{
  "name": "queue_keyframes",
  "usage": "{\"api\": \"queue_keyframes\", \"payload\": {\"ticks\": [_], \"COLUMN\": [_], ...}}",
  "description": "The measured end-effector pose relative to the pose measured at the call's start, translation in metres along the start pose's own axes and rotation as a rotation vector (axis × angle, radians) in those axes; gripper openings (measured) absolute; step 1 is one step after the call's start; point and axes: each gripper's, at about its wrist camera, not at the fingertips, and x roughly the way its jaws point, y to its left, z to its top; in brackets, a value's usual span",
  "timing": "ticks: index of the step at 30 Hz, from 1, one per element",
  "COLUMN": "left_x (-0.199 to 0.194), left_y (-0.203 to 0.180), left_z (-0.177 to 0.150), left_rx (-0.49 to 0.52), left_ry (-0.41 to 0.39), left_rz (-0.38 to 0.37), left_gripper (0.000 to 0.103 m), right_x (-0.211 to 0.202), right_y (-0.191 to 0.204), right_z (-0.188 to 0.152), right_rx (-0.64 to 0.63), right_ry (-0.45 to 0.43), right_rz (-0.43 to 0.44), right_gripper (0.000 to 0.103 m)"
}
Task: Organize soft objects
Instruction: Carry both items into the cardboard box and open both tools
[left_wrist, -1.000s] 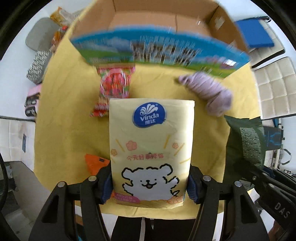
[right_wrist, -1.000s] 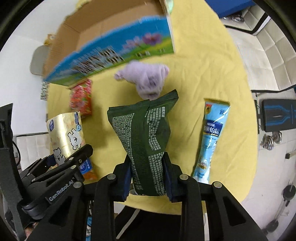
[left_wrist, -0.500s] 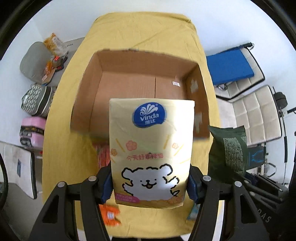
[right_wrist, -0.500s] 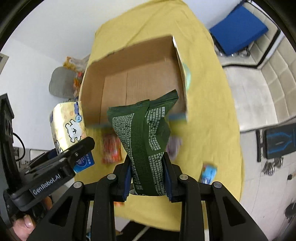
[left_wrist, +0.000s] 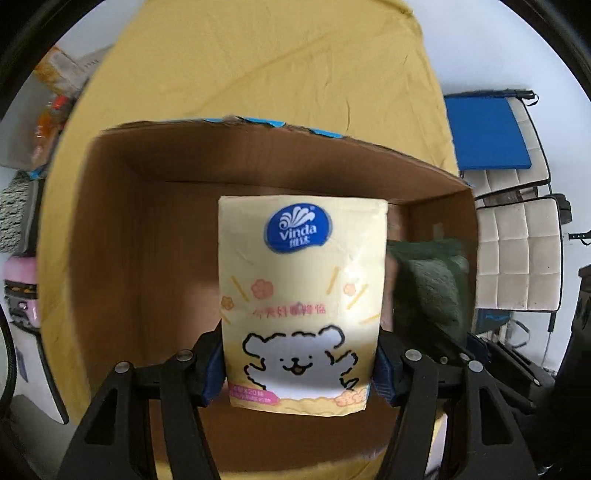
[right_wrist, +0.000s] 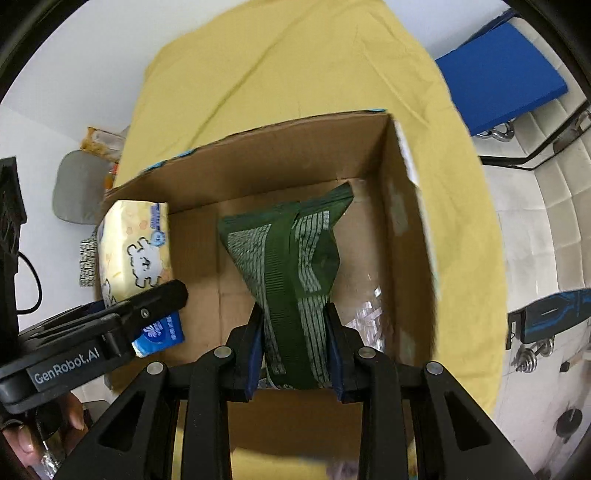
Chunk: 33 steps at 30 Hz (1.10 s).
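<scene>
Both packs had travelled from above the yellow tabletop (right_wrist: 295, 74) to inside the cardboard box (right_wrist: 406, 221). The left gripper (left_wrist: 299, 369) clamped the Vinda tissue pack (left_wrist: 301, 288); the right gripper (right_wrist: 293, 354) clamped the green pouch (right_wrist: 291, 266). Release likely came next.

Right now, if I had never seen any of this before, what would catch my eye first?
Probably the pale yellow tissue pack with a cartoon dog, clamped in the left gripper and filling the middle of its view. Next, the dark green bag, pinched in the right gripper. Both hang over the open cardboard box on the yellow tablecloth.
</scene>
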Motion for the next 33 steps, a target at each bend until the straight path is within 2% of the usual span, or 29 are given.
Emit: {"api": "queue_keyframes", "payload": {"ticks": [5, 9, 12, 15, 19, 21, 23, 26, 29, 31, 33], "left_x": [0.041, 0.062, 0.065, 0.072, 0.078, 0.074, 0.066, 0.049, 0.032, 0.021, 0.013], "left_y": [0.004, 0.003, -0.005, -0.011, -0.018, -0.018, -0.019, -0.020, -0.021, -0.021, -0.025], "left_z": [0.018, 0.023, 0.023, 0.019, 0.015, 0.012, 0.008, -0.002, -0.017, -0.027, -0.037], "left_rx": [0.005, 0.008, 0.048, 0.097, 0.080, 0.062, 0.050, 0.040, 0.030, 0.035, 0.038], "left_ry": [0.075, 0.098, 0.101, 0.109, 0.131, 0.116, 0.092, 0.042, -0.002, -0.031, -0.054], "left_rz": [-0.034, -0.038, -0.012, 0.048, 0.075, 0.080, 0.084, 0.112, 0.113, 0.137, 0.161], "left_gripper": [0.061, 0.061, 0.062, 0.062, 0.062, 0.062, 0.064, 0.072, 0.085, 0.094, 0.099], "right_x": [0.034, 0.053, 0.058, 0.064, 0.069, 0.068, 0.063, 0.052, 0.044, 0.038, 0.030], "right_y": [0.001, -0.002, -0.005, -0.007, -0.008, -0.007, -0.003, 0.003, 0.009, 0.015, 0.022], "right_z": [0.019, 0.028, 0.028, 0.025, 0.026, 0.027, 0.023, 0.016, 0.004, -0.005, -0.017], "right_rx": [-0.018, -0.008, 0.001, 0.007, 0.010, 0.009, 0.003, -0.015, -0.029, -0.041, -0.059], "right_ry": [0.018, 0.019, 0.031, 0.058, 0.080, 0.090, 0.097, 0.095, 0.098, 0.097, 0.086], "right_rz": [-0.041, -0.067, -0.066, -0.080, -0.078, -0.085, -0.096, -0.122, -0.134, -0.144, -0.146], "right_gripper": [0.023, 0.023, 0.023, 0.023, 0.025, 0.038, 0.046, 0.059, 0.079, 0.089, 0.103]}}
